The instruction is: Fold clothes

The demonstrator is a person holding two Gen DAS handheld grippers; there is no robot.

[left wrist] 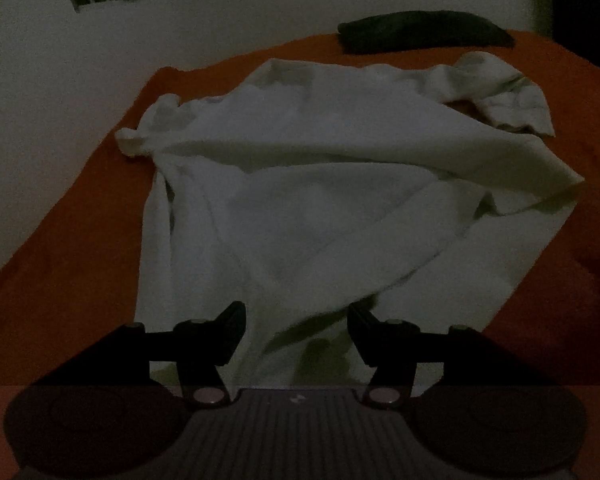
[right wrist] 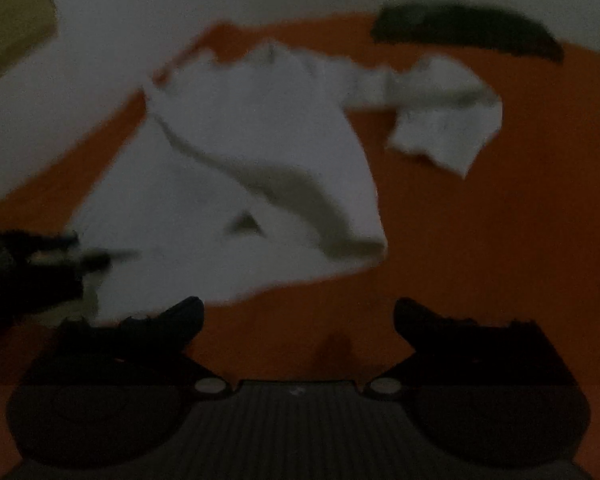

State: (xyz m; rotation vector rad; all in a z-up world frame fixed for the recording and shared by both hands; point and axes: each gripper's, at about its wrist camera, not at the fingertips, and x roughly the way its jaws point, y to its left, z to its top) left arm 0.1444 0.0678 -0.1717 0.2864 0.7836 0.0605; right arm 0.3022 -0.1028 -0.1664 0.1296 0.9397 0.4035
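a white shirt [left wrist: 300, 184] lies rumpled on an orange cloth [left wrist: 72, 264], folds and wrinkles running across it, one sleeve [left wrist: 512, 100] bunched at the far right. a dark item [left wrist: 424, 32] rests beyond it at the cloth's far edge. the left claw [left wrist: 296, 316] hangs just above the shirt's near hem, its jaws partly apart with fabric between them; the pads do not press on it. in the blurred right view, the right claw [right wrist: 298, 312] has its jaws spread wide over bare orange cloth, holding nothing; the shirt lies ahead and to its left, its near corner close to the left finger [right wrist: 180, 312].
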